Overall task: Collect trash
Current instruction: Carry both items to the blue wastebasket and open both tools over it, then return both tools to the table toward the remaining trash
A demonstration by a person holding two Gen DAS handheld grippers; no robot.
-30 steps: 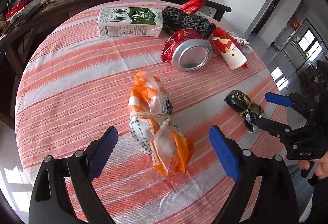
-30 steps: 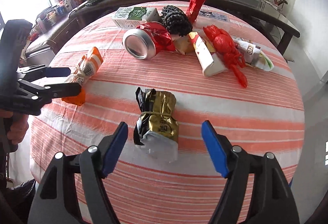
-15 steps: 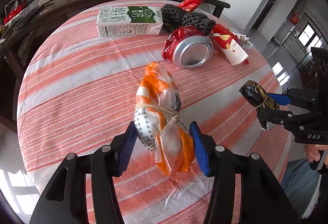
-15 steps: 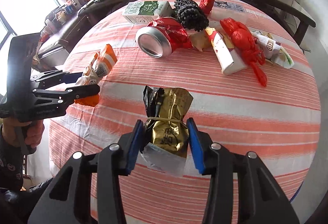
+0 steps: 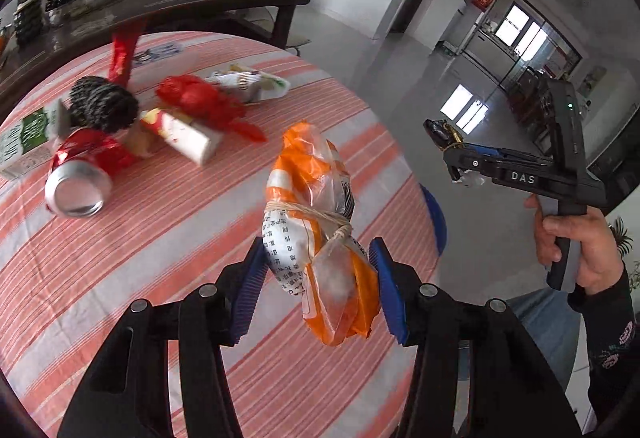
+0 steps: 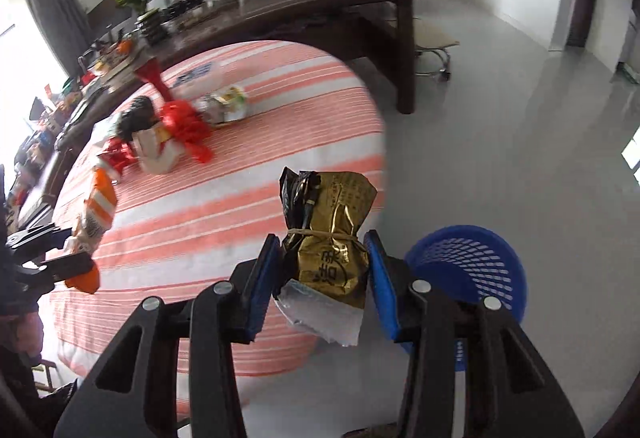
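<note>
Two black tongs with blue pads were in view, the left tongs (image 5: 316, 282) and the right tongs (image 6: 322, 278). Each held one tied bundle: one orange-and-clear plastic wrapper bundle (image 5: 316, 222) and one gold-and-black foil wrapper bundle (image 6: 332, 238). On the one round worktop with a red-and-white striped cloth (image 5: 160, 238) lay one silver-ended red drink can (image 5: 78, 181), one green-and-white milk carton (image 5: 24, 145), one black mesh ball (image 5: 102, 107), one crumpled red plastic bag (image 5: 200, 101), one red-and-white paper cup (image 5: 184, 135) and one white-and-green packet (image 5: 248, 81). One blue perforated plastic basket (image 6: 472, 266) stood on the floor.
</note>
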